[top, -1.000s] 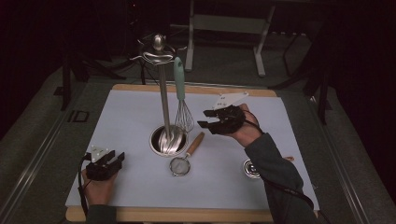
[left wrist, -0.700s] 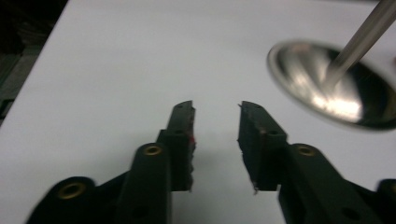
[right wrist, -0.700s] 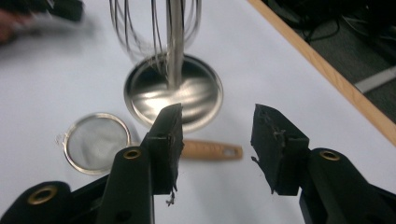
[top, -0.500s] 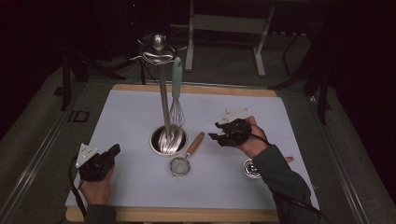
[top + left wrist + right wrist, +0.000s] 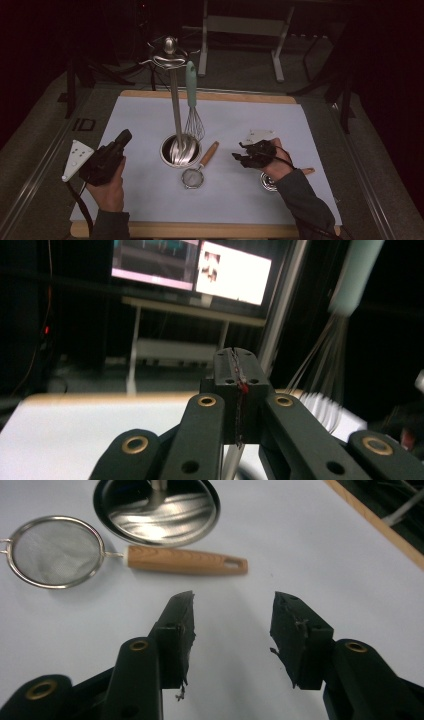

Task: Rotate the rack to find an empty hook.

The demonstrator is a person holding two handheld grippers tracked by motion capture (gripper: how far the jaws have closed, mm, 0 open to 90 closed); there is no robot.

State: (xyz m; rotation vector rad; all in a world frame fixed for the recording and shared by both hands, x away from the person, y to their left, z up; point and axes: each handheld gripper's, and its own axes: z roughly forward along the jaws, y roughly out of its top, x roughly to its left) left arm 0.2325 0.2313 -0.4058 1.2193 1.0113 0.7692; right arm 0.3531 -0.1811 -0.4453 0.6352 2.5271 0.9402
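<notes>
A steel utensil stand (image 5: 173, 100) rises from its round base (image 5: 181, 150) at mid-table, and a teal-handled whisk (image 5: 191, 85) hangs from its top. A small mesh strainer (image 5: 192, 177) with a wooden handle lies in front of the base. My left gripper (image 5: 125, 136) is held up at the left, shut with nothing in it; in the left gripper view the pads (image 5: 235, 375) press together. My right gripper (image 5: 240, 157) hovers right of the strainer, open and empty. In the right gripper view its jaws (image 5: 232, 605) point at the strainer's handle (image 5: 185, 560), with the mesh bowl (image 5: 52, 550) to the left.
A second small steel utensil (image 5: 270, 181) with a wooden handle lies under my right hand. The white mat (image 5: 240, 120) covers a wooden board (image 5: 210, 230). Dark floor, table legs and lit screens (image 5: 232, 272) lie beyond the far edge.
The left gripper's jaws went from open to shut, and it lifted off the mat and tilted upward. The right gripper came nearer and lower, toward the strainer's handle.
</notes>
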